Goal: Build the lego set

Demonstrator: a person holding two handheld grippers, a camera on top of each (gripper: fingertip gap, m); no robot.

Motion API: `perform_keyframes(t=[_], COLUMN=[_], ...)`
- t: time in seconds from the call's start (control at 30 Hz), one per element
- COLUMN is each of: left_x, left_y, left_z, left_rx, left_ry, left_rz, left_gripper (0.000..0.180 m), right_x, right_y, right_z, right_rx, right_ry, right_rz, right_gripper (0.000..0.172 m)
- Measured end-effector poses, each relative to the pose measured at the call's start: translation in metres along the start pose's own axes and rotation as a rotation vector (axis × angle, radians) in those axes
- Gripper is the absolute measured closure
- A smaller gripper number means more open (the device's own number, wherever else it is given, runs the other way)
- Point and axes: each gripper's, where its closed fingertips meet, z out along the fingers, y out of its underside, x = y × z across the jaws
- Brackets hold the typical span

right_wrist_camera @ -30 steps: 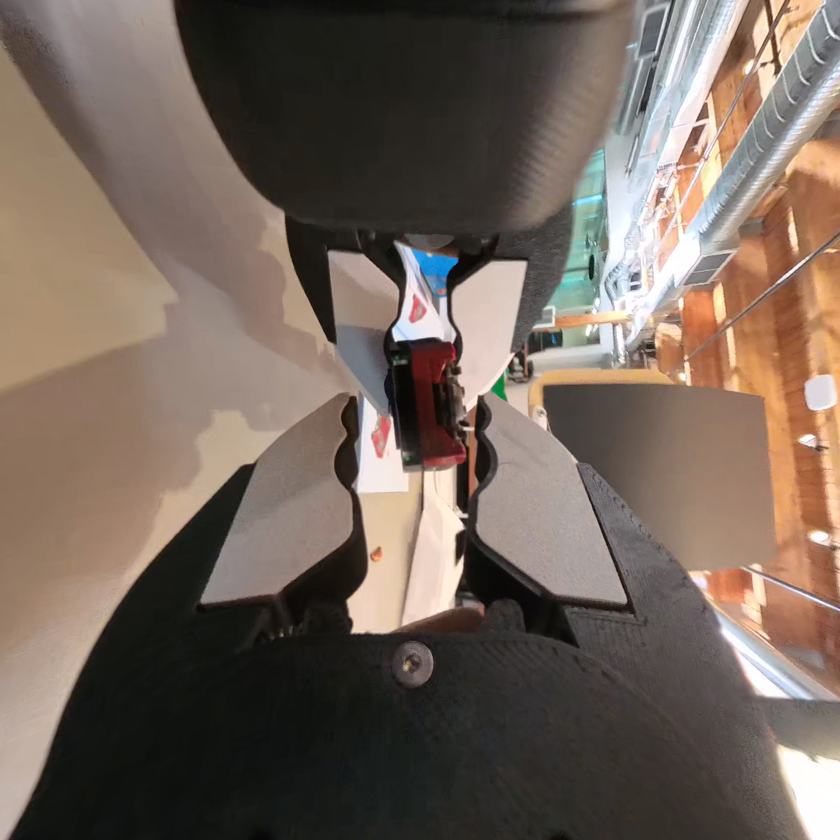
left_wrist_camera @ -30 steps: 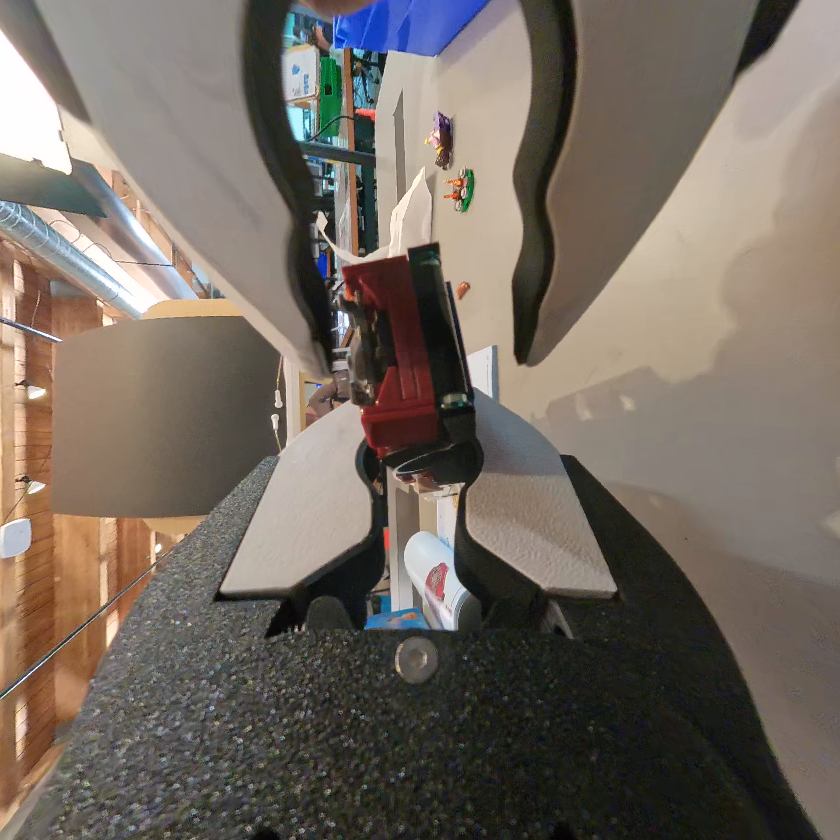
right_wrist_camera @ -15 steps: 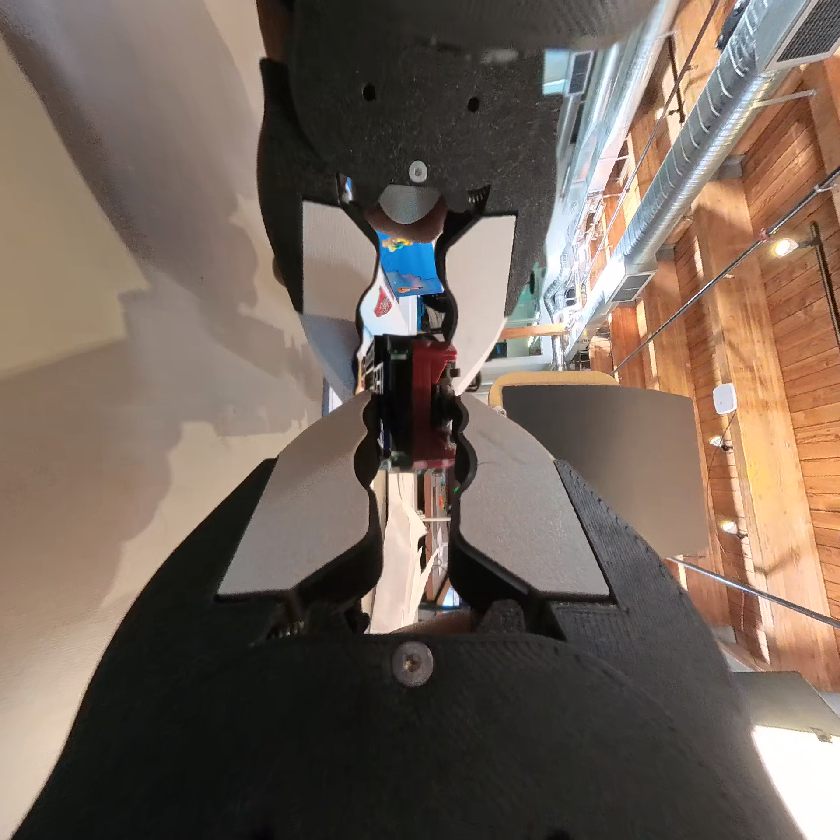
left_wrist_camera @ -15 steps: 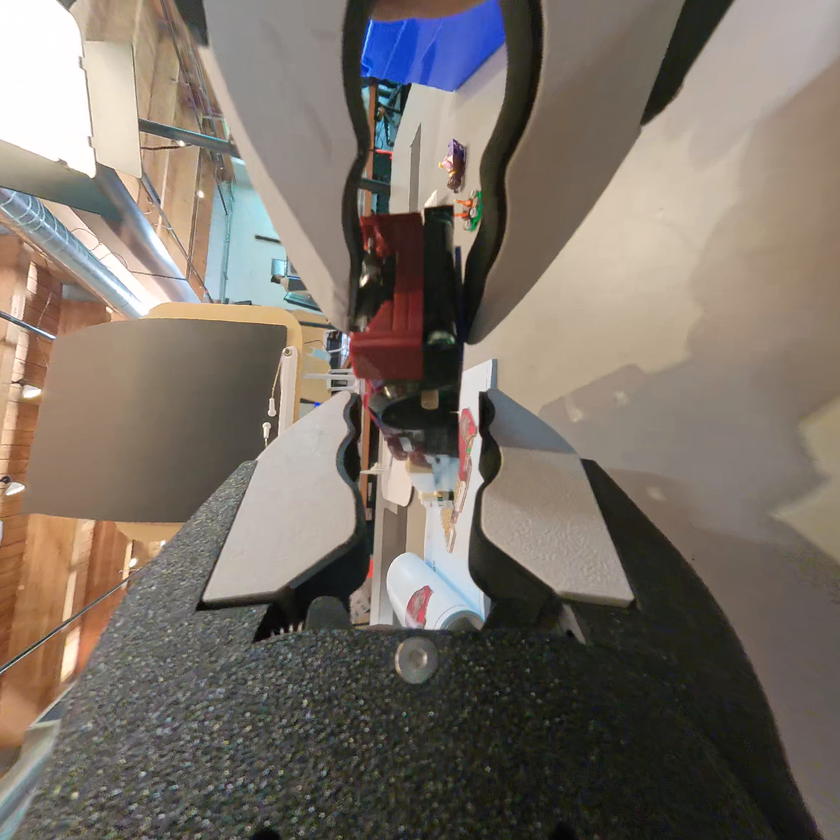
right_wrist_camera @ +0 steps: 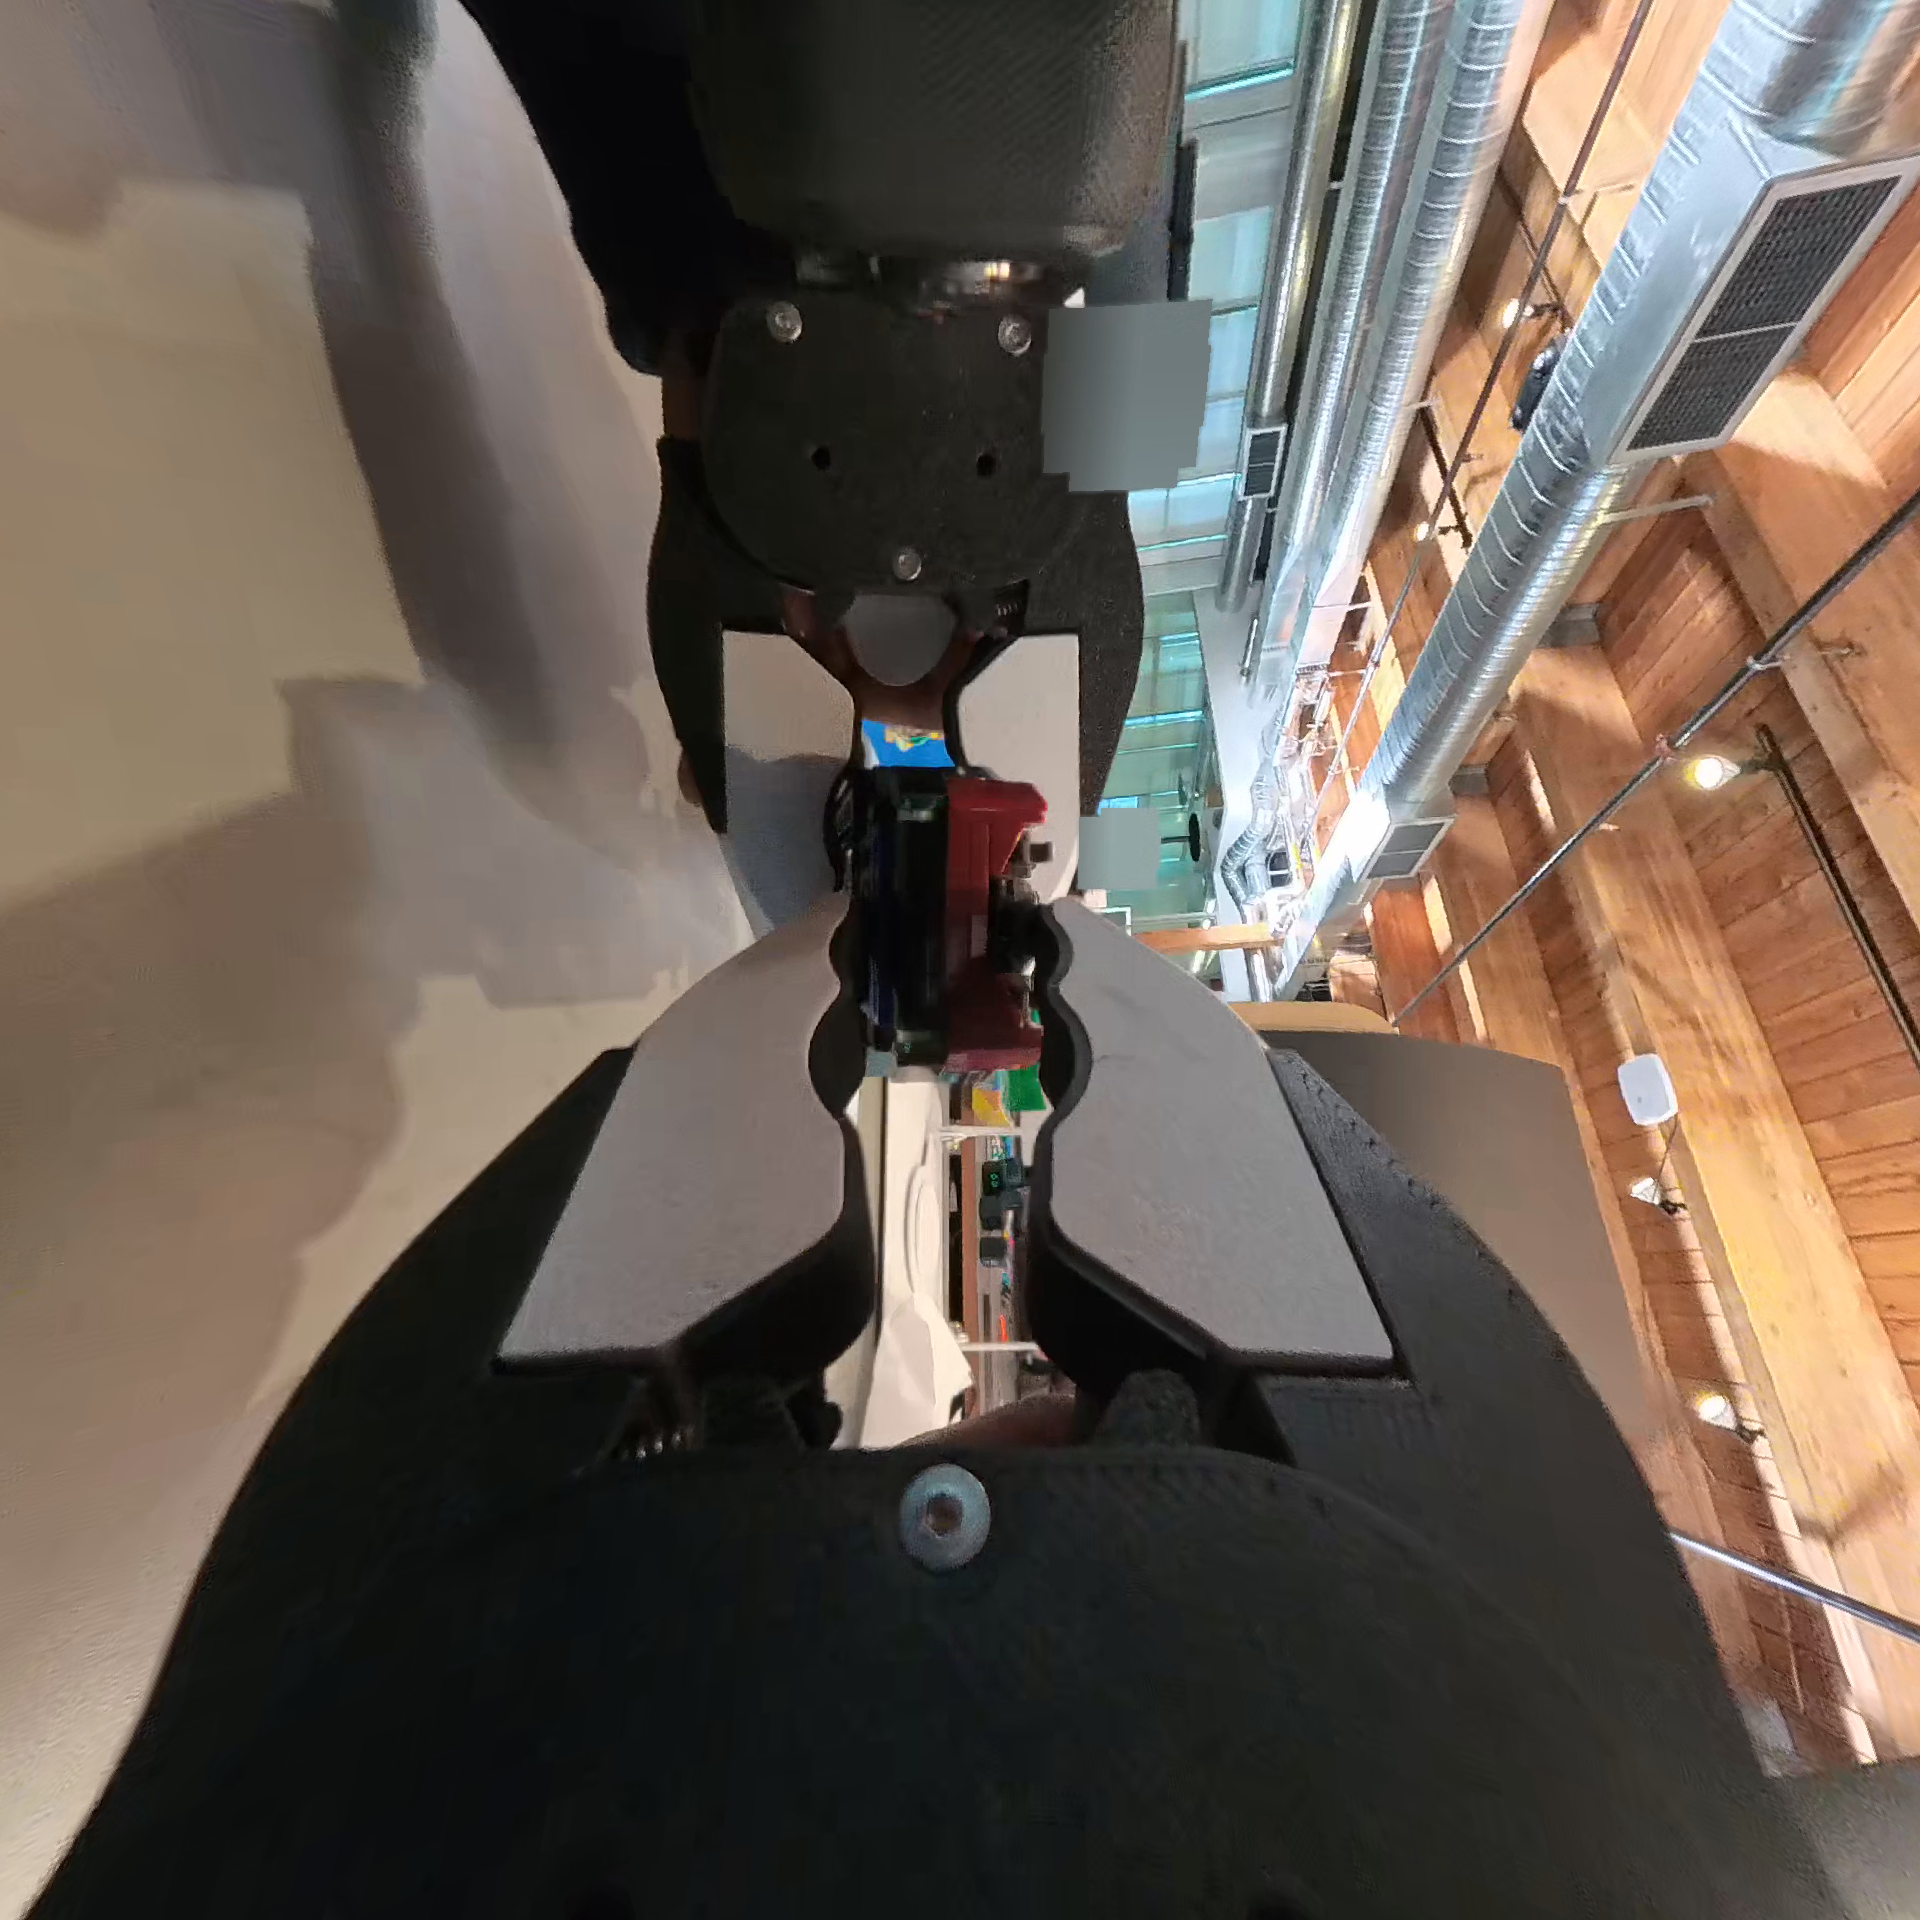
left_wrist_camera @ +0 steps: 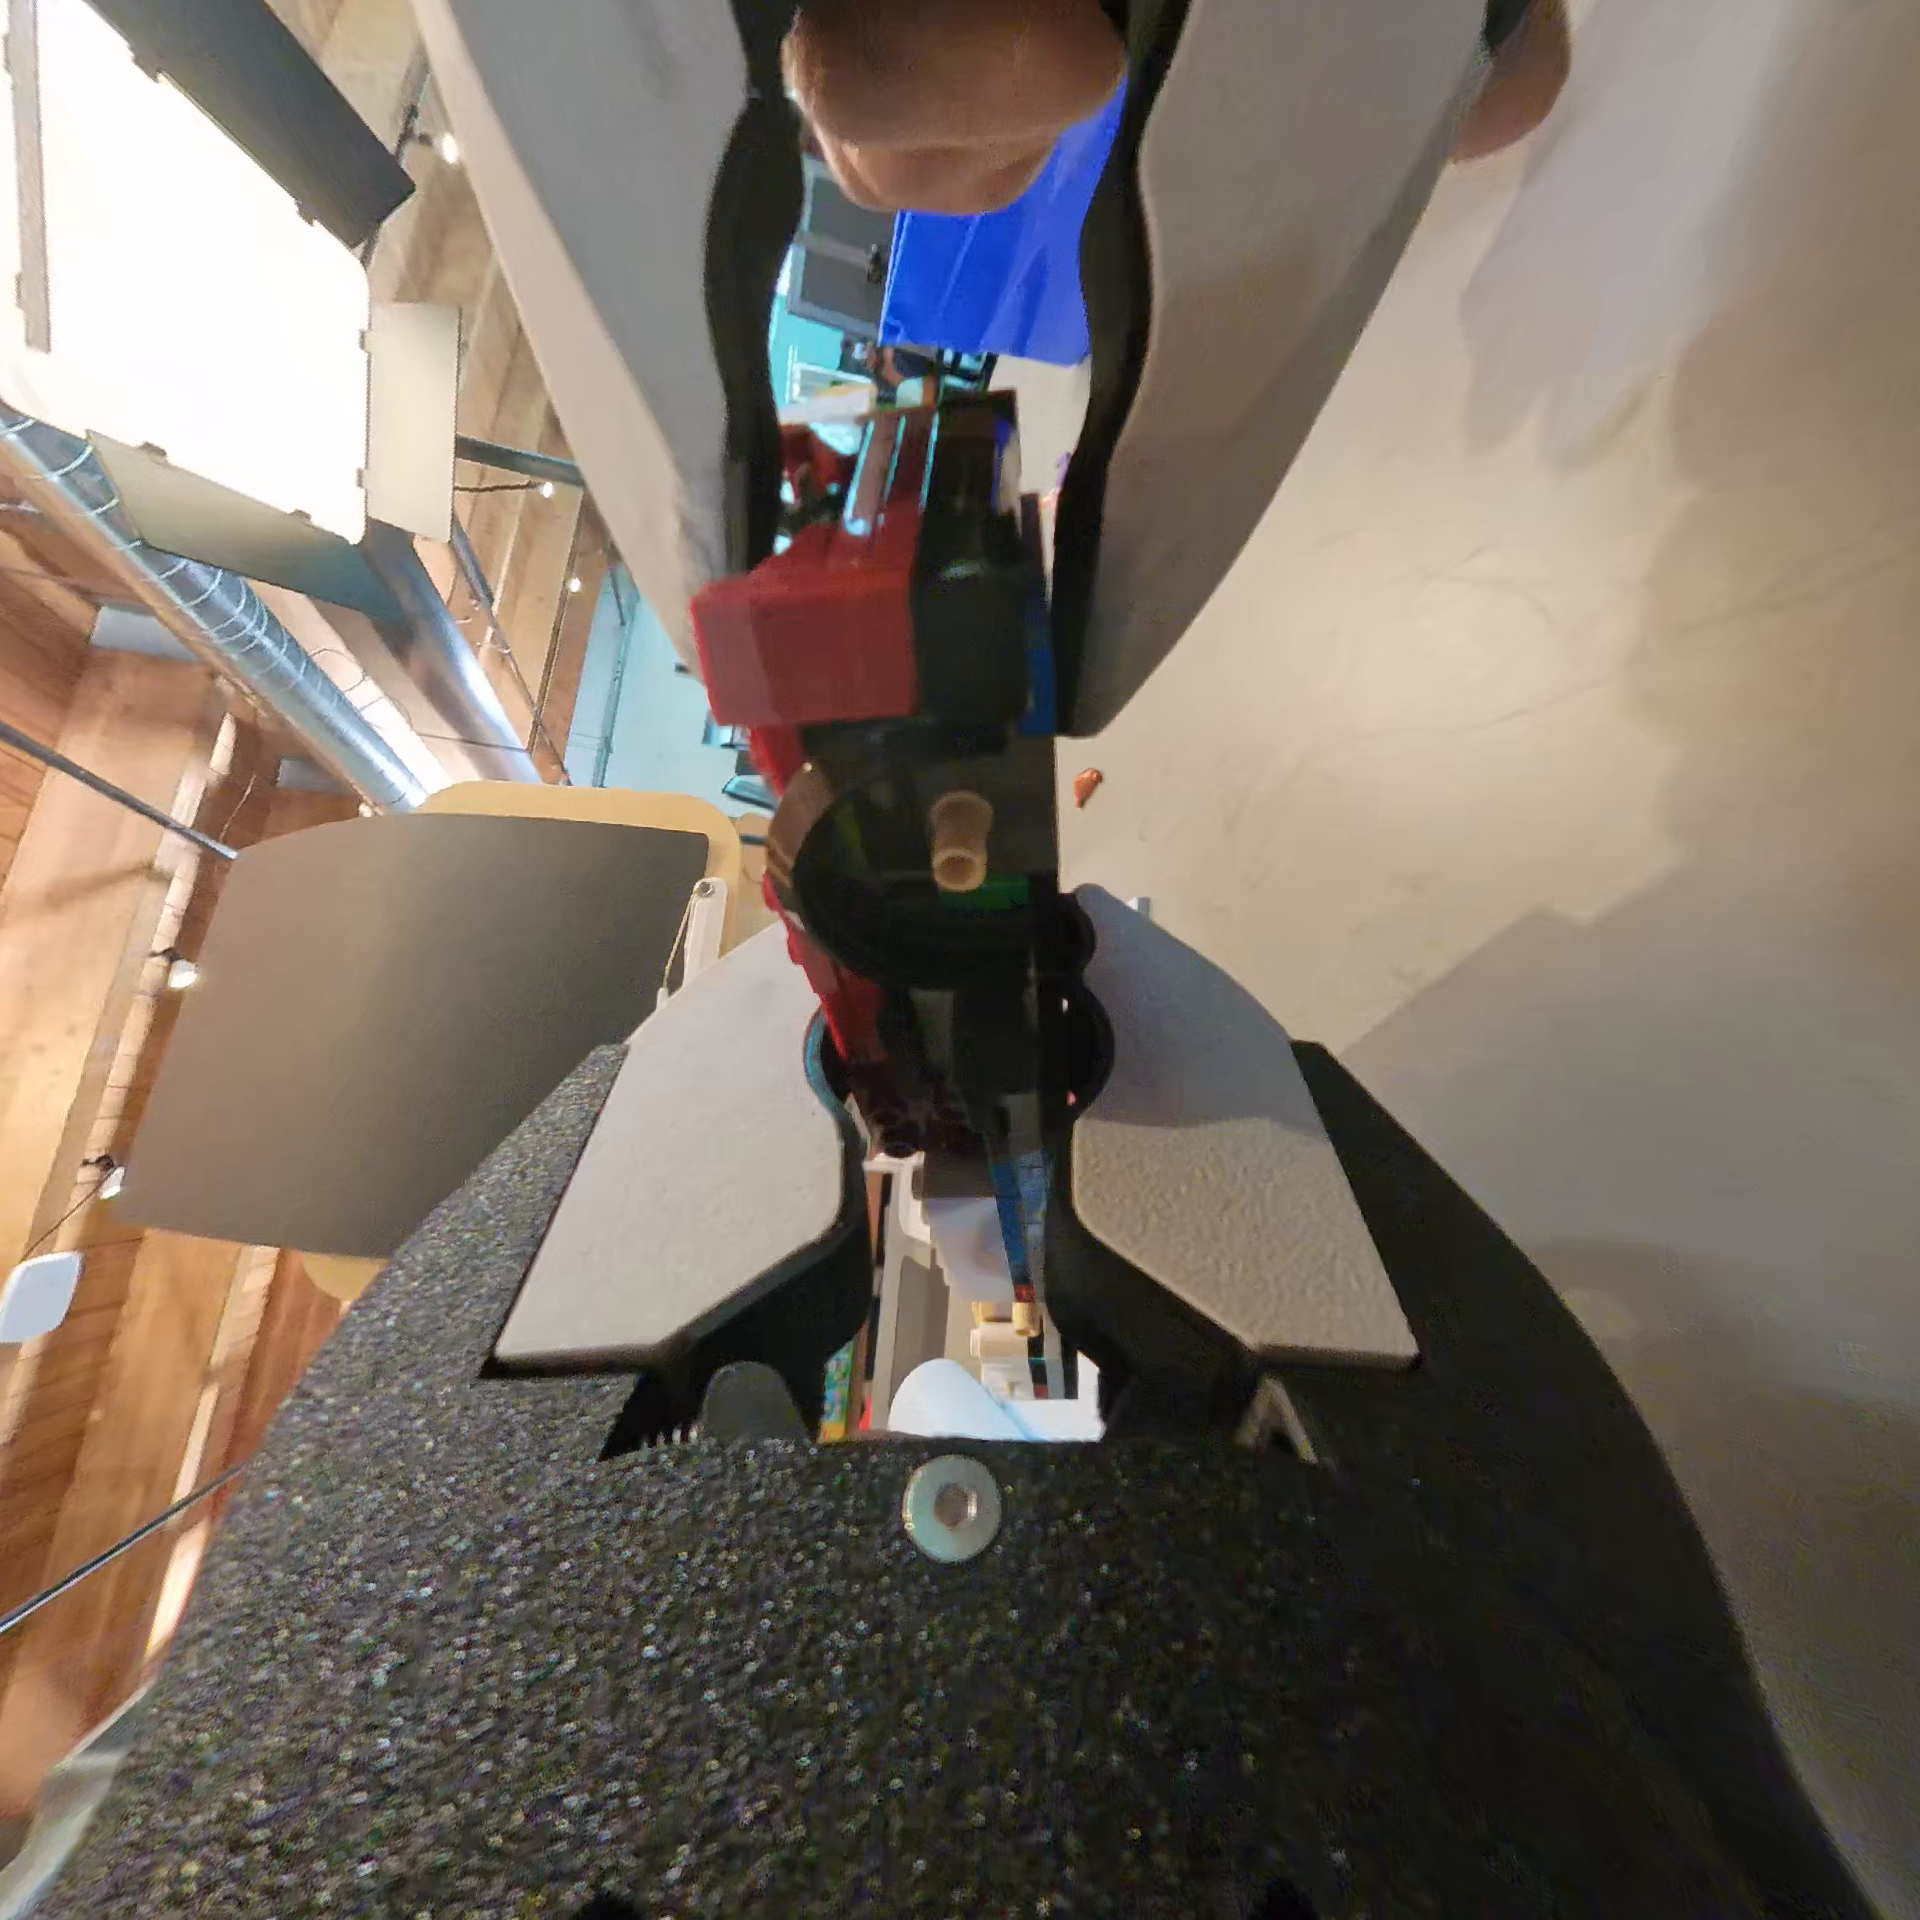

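L gripper (left_wrist_camera: 951, 997) & R gripper (right_wrist_camera: 951, 966) both prob clamping red-black toy (right_wrist_camera: 951, 935)

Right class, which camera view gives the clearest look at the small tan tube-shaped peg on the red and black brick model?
The left wrist view: the tan peg faces the camera on the model. In the right wrist view the model is side-on and the peg is hidden.

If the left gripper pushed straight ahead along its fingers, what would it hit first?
Beyond the red and black toy build already clamped in the left gripper, the right gripper faces it, gripping the build's far end; it probably comes first.
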Motion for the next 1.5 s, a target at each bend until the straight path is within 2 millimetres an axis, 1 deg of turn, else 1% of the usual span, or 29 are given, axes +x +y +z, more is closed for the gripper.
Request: perform_keyframes(t=[0.1, 0.17, 0.23, 0.3, 0.43, 0.5, 0.6, 0.73, 0.83, 0.93, 1.03, 1.3, 1.33, 1.37, 1.43, 1.5], left_x=[-0.004, -0.006, -0.007, -0.007, -0.009, -0.008, -0.002, 0.008, 0.013, 0.017, 0.024, 0.034, 0.034, 0.032, 0.032, 0.033], left_y=[0.005, 0.01, 0.017, 0.021, 0.021, 0.017, 0.012, 0.004, -0.003, -0.008, -0.011, -0.012, -0.012, -0.008, -0.009, -0.009], left_z=[0.003, 0.005, 0.007, 0.008, 0.01, 0.011, 0.012, 0.013, 0.014, 0.014, 0.013, 0.01, 0.01, 0.014, 0.013, 0.013], left_rx=[-0.052, -0.1, -0.151, -0.188, -0.212, -0.207, -0.182, -0.159, -0.139, -0.117, -0.107, -0.101, -0.104, -0.107, -0.11, -0.114], left_ry=[-0.039, -0.062, -0.081, -0.093, -0.124, -0.13, -0.109, -0.075, -0.05, -0.034, -0.011, 0.025, 0.028, 0.03, 0.031, 0.032], left_rz=[0.032, 0.074, 0.116, 0.139, 0.157, 0.171, 0.177, 0.182, 0.183, 0.181, 0.187, 0.204, 0.208, 0.213, 0.219, 0.222], left_gripper=[0.144, 0.145, 0.145, 0.145, 0.145, 0.145, 0.145, 0.145, 0.145, 0.145, 0.145, 0.145, 0.144, 0.145, 0.144, 0.144], right_x=[0.0, 0.001, 0.001, 0.001, -0.001, -0.008, -0.024, -0.044, -0.062, -0.079, -0.091, -0.111, -0.111, -0.111, -0.112, -0.112], right_y=[0.008, 0.016, 0.025, 0.034, 0.053, 0.062, 0.075, 0.081, 0.08, 0.074, 0.072, 0.074, 0.072, 0.071, 0.069, 0.07], right_z=[-0.003, -0.009, -0.019, -0.033, -0.074, -0.098, -0.137, -0.184, -0.207, -0.216, -0.214, -0.204, -0.203, -0.201, -0.198, -0.197], right_rx=[-0.04, -0.083, -0.135, -0.195, -0.342, -0.429, -0.543, -0.629, -0.663, -0.673, -0.67, -0.697, -0.692, -0.685, -0.679, -0.683], right_ry=[-0.031, -0.054, -0.072, -0.091, -0.122, -0.151, -0.189, -0.226, -0.263, -0.312, -0.346, -0.476, -0.487, -0.499, -0.523, -0.536], right_rz=[0.042, 0.073, 0.105, 0.145, 0.293, 0.391, 0.558, 0.857, 1.082, 1.244, 1.319, 1.325, 1.325, 1.331, 1.345, 1.339], right_gripper=[0.141, 0.138, 0.134, 0.133, 0.133, 0.134, 0.137, 0.139, 0.141, 0.142, 0.143, 0.145, 0.149, 0.153, 0.163, 0.163])
